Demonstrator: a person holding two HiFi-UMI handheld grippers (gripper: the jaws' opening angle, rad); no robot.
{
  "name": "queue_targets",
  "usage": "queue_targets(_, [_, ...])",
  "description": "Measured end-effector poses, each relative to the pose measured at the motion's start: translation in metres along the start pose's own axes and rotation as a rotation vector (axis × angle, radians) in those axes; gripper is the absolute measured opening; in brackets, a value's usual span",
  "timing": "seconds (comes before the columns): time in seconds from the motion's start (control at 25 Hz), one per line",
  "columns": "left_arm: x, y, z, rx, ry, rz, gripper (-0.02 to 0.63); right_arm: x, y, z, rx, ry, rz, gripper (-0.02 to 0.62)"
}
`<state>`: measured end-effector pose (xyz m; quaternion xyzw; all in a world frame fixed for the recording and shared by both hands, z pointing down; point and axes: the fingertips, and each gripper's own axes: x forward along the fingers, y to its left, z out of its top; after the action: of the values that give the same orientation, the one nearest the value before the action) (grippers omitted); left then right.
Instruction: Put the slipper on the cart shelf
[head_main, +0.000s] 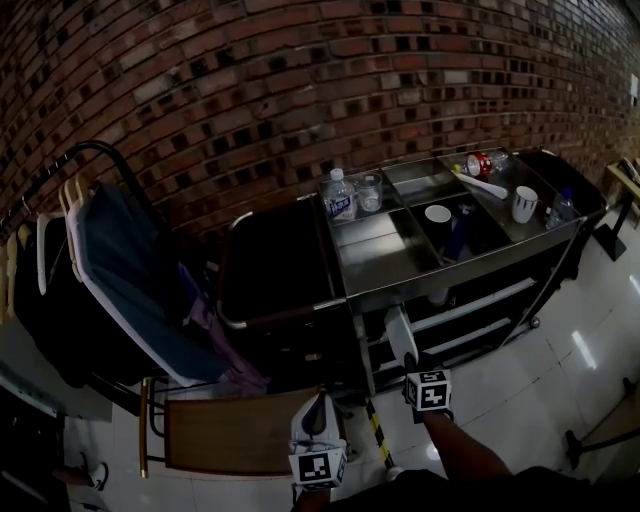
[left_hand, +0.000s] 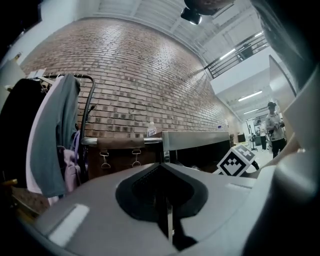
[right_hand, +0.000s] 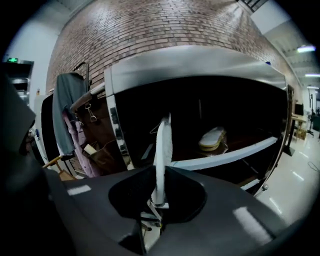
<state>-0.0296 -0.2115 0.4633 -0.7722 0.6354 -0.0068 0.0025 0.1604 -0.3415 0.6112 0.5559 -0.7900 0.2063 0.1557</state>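
A white slipper (head_main: 400, 335) stands edge-on in my right gripper (head_main: 408, 360), which is shut on it just in front of the steel cart (head_main: 400, 262). In the right gripper view the slipper (right_hand: 163, 155) rises thin and upright from my right gripper (right_hand: 159, 200), toe toward the cart's dark open side. A second, pale slipper (right_hand: 212, 139) lies on the cart shelf (right_hand: 230, 156) further in. My left gripper (head_main: 315, 418) hangs low to the left, away from the cart. In its own view the left gripper (left_hand: 167, 212) is shut with nothing in it.
The cart top holds a water bottle (head_main: 340, 195), cups (head_main: 525, 203) and a can. Left of the cart stand a dark bin (head_main: 270, 265), a clothes rack with a blue-grey garment (head_main: 125, 270) and a wooden seat (head_main: 235, 432). A brick wall (head_main: 300, 90) runs behind. A person (left_hand: 274, 126) stands far off.
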Motion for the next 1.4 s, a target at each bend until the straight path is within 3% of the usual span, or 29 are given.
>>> queue_targets(0.24, [0.007, 0.014, -0.007, -0.005, 0.023, 0.057, 0.017, 0.041, -0.008, 0.025, 0.059, 0.014, 0.045, 0.046])
queue_targets(0.44, [0.011, 0.014, -0.016, -0.011, 0.047, 0.083, 0.017, 0.073, -0.009, 0.053, 0.196, 0.021, 0.105, 0.046])
queue_targets(0.72, [-0.001, 0.018, -0.026, 0.001, 0.080, 0.126, 0.017, 0.109, -0.024, 0.035, 0.262, 0.109, 0.069, 0.048])
queue_targets(0.92, [-0.010, 0.019, -0.026, 0.000, 0.087, 0.141, 0.017, 0.118, -0.033, 0.021, 0.194, 0.110, -0.002, 0.068])
queue_targets(1.12, [-0.016, 0.015, -0.034, -0.011, 0.105, 0.139, 0.017, 0.121, -0.034, 0.029, -0.005, 0.070, -0.073, 0.102])
queue_targets(1.24, [-0.017, 0.015, -0.036, -0.009, 0.108, 0.137, 0.017, 0.124, -0.034, 0.031, -0.062, 0.056, -0.117, 0.124])
queue_targets(1.4, [-0.018, 0.016, -0.034, -0.004, 0.099, 0.133, 0.017, 0.129, -0.044, 0.023, -0.110, 0.073, -0.178, 0.191])
